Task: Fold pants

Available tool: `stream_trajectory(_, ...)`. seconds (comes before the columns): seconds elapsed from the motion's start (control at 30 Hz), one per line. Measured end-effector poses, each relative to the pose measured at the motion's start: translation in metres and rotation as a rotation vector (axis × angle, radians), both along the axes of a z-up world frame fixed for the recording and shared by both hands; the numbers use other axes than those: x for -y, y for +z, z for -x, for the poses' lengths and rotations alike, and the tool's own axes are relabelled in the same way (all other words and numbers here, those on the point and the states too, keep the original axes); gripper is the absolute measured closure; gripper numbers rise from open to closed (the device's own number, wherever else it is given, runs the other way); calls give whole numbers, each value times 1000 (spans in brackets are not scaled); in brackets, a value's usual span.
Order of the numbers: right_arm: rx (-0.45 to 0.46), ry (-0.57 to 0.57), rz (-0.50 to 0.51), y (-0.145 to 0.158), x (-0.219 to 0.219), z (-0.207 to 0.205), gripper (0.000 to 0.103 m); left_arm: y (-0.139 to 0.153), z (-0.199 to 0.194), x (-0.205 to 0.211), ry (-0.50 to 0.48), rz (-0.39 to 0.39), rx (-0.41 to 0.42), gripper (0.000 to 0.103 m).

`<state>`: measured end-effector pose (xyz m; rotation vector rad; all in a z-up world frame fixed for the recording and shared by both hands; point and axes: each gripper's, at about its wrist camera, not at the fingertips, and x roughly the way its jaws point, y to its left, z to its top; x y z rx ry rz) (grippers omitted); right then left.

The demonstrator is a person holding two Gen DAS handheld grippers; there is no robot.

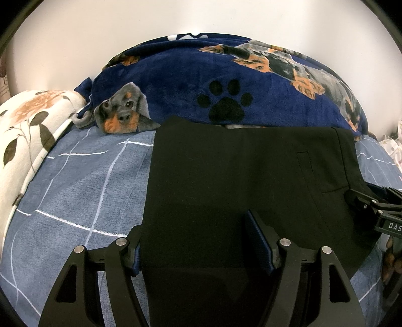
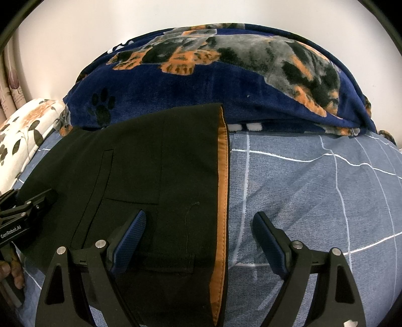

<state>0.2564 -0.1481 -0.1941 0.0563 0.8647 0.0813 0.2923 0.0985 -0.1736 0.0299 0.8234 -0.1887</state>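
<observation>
Black pants (image 1: 226,176) lie folded flat on the blue checked bedsheet (image 1: 75,181). In the right wrist view the pants (image 2: 150,163) show their waistband with an orange lining (image 2: 222,191) along the right edge and a back pocket. My left gripper (image 1: 193,241) is open, its jaws straddling the near left edge of the fabric. My right gripper (image 2: 201,236) is open, straddling the waistband edge, left finger (image 2: 130,239) over the cloth, right finger (image 2: 268,239) over the sheet. Each gripper shows at the edge of the other's view (image 1: 371,208) (image 2: 27,208).
A navy dog-print blanket (image 1: 226,80) is heaped along the far side, touching the pants' far edge; it also fills the back of the right wrist view (image 2: 226,83). A floral pillow (image 1: 27,120) lies at the left. A white wall (image 1: 176,20) rises behind.
</observation>
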Motion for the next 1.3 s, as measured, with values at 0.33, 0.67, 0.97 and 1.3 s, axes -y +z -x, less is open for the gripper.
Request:
stream_trajectory(0.33,7,-1,21,0,-2,-1,19,1,-1,-3,3,-9,4,32)
stream_trajectory(0.67,7,0,23,1,-2,0,19,2,-2,-6,3,-15,7,32)
stream_trajectory(0.97,8,-2,30,1,-2,-1,18,2,-3,-8,2,-15,8,32)
stream_trajectory(1.3,8,-1,30,2,-3,-1,18,2,-1,-5,3,-20,10,32)
